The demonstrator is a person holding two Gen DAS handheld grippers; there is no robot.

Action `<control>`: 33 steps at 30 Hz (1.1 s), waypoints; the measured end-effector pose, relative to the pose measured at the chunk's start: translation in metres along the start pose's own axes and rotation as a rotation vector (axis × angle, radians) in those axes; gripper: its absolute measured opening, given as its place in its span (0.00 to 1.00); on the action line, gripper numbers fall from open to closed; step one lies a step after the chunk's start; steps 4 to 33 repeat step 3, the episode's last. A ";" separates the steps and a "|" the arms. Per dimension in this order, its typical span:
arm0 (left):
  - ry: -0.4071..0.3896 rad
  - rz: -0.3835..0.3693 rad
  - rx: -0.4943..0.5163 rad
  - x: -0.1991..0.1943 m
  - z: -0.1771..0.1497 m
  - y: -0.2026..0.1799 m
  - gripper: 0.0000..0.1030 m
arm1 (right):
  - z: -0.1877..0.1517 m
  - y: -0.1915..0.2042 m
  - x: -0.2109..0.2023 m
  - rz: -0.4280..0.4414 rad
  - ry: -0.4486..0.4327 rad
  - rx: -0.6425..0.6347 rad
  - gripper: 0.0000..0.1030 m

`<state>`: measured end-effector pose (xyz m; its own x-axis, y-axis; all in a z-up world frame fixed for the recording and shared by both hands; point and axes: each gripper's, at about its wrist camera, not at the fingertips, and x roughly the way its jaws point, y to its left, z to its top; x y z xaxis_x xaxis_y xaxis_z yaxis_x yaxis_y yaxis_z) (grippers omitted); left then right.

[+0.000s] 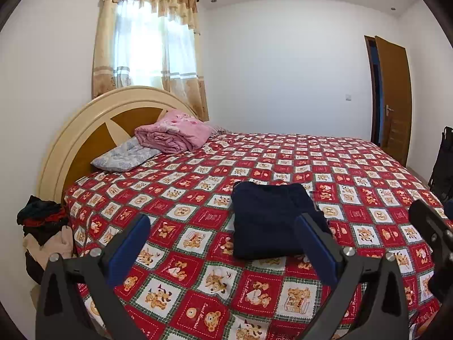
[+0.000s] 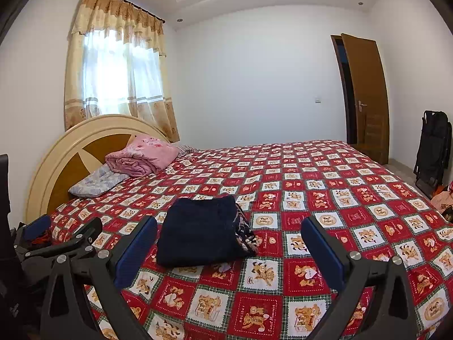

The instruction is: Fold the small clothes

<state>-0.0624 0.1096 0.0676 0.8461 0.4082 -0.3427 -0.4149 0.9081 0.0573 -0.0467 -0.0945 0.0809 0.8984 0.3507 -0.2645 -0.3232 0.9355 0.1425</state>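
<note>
Navy cloth: the dark garment (image 1: 269,221) lies folded into a compact rectangle on the bed (image 1: 198,283), near the edge closest to you and well away from the headboard (image 1: 85,141). I read it as a finished fold, set down flat so it keeps its shape.
Patterned layer: in the right wrist view a printed fabric (image 2: 246,235) peeks out along the garment's right side; you cannot tell whether it is a lining or a second piece.
Left gripper (image 1: 226,255): your fingers stand spread wide and released, holding nothing. The right blue pad (image 1: 317,243) overlaps the garment's near right corner in this view; contact cannot be told.
Right gripper (image 2: 229,255): fingers wide apart and empty. The garment sits just ahead of the left pad (image 2: 136,249), apart from it as far as can be judged.
Why both hang back: with the fold apparently done, open fingers clear of the cloth leave it undisturbed.
Clothes heap (image 1: 45,232): dark, red and beige pieces piled beside the bed's headboard corner, likely your next supply.
Pink quilt (image 1: 175,130): folded against the headboard, on a pale pillow (image 1: 124,158).
</note>
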 end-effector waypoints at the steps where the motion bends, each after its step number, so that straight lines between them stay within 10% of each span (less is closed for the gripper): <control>1: 0.003 -0.004 -0.004 0.000 0.000 0.000 1.00 | 0.000 0.000 0.000 -0.001 -0.001 0.000 0.99; 33: 0.007 -0.013 -0.011 0.002 0.001 0.001 1.00 | 0.000 0.000 -0.001 -0.004 -0.004 0.002 0.99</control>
